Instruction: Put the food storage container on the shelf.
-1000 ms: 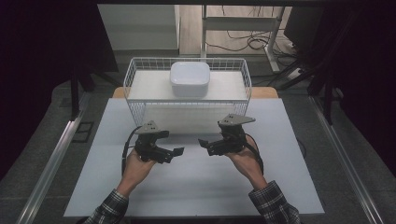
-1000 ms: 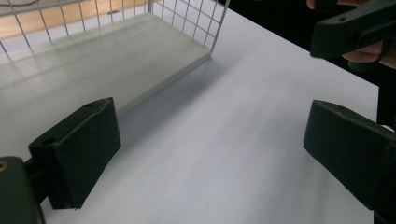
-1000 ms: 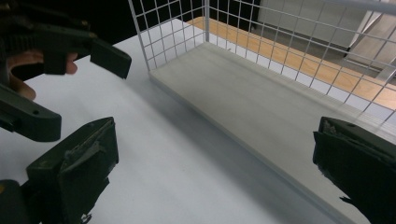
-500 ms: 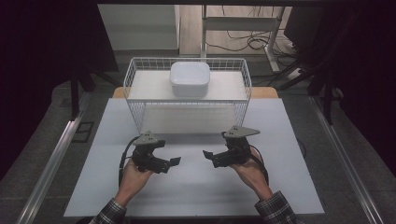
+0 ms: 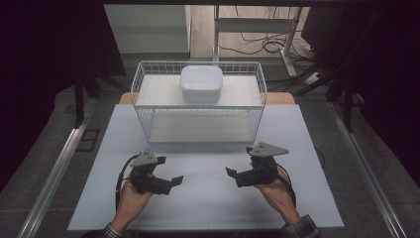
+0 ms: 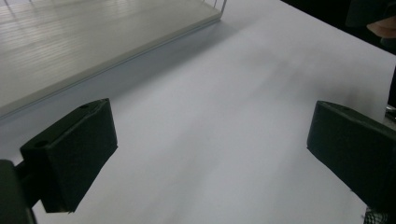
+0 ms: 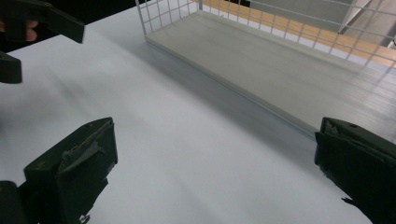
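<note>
Your white worktop carries a white wire basket rack at its far edge, centred. On the rack's upper shelf, mid-span, sits a white square lidded container (upright, untouched). Your left gripper sits near the front-left of the worktop, jaws spread wide with nothing between them, as its own view confirms. Your right gripper sits near the front-right, jaws likewise wide apart and empty. Both point inward, well apart from the rack.

A white table carries one thing — a wire basket at its far edge.
</note>
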### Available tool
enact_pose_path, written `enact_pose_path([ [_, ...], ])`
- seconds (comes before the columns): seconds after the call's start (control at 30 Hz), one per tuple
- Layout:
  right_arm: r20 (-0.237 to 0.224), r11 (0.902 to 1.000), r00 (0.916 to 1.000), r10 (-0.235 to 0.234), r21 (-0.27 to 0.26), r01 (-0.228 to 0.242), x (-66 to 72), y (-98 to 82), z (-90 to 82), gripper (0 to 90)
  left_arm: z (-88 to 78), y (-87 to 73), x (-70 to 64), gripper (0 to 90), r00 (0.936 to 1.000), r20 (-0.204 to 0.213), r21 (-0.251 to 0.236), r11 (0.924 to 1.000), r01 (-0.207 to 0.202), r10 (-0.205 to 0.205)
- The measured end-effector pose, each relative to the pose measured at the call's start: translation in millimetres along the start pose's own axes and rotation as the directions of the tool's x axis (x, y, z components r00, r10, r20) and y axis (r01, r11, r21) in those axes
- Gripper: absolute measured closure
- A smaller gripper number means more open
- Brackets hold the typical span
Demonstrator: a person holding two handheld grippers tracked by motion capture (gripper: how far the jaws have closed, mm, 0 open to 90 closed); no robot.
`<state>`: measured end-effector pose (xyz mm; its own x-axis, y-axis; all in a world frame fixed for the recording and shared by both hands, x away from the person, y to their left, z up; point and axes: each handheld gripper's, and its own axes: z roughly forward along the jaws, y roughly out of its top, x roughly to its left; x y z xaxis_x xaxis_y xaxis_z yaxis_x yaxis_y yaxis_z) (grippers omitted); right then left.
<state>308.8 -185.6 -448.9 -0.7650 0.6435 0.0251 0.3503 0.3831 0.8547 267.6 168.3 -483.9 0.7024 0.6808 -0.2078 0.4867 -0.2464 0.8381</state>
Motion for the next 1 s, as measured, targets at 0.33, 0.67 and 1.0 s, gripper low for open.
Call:
enact_pose_path([
  [0.33, 0.061, 0.9998, 0.9980, 0.014, 0.015, -0.015, -9.0, -24.9, -17.4, 0.0, -13.8, -22.7, 2.9, 0.5, 0.9988, -0.047, 0.021, 0.9997, 0.015, -0.014],
  [0.67, 0.101, 0.9986, 0.9939, 0.044, 0.025, -0.047, -13.3, -46.5, -31.0, 0.0, -23.9, -47.7, 4.8, 0.0, 0.9928, -0.120, 0.066, 0.9976, 0.017, -0.009],
  [1.0, 0.137, 0.9936, 0.9895, 0.046, 0.096, -0.060, -15.0, -73.8, -38.2, 0.0, -23.7, -72.6, 4.1, 0.0, 0.9878, -0.155, 0.162, 0.9864, 0.028, -0.003],
])
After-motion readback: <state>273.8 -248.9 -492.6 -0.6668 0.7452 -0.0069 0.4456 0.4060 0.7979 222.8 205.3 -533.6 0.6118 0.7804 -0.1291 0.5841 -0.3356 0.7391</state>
